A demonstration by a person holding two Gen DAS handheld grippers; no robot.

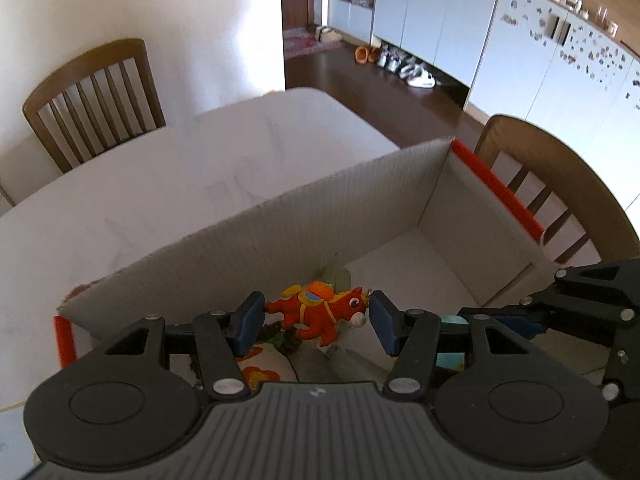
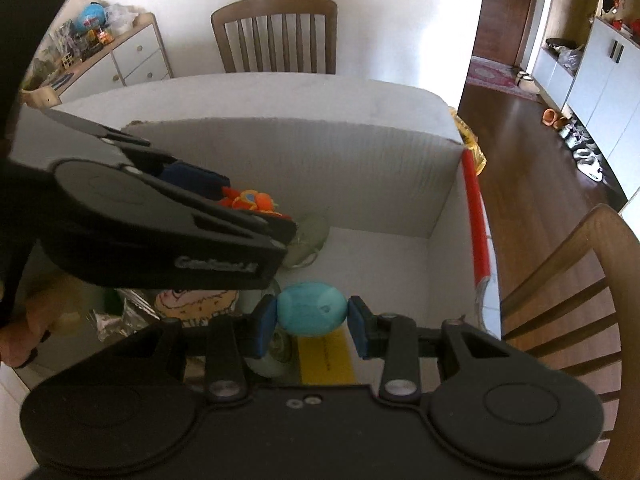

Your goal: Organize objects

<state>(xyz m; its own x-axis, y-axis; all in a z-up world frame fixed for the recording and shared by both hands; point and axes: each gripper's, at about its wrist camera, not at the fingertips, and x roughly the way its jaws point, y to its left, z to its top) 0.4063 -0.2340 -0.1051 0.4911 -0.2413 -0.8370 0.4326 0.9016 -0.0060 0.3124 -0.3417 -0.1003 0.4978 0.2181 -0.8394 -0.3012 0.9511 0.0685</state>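
left claw [image 1: 318, 318] grips orange horse toy [image 1: 320, 312] | right claw [image 2: 312, 320] grips turquoise egg [image 2: 311, 309] | above white box [image 1: 360, 188]

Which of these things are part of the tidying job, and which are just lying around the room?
Part of the job:
- red toy horse, held in the left gripper
- turquoise egg, held in the right gripper
- cardboard box beneath both

Just lying about:
- wooden chair
- shoes on the floor
- globe on the sideboard
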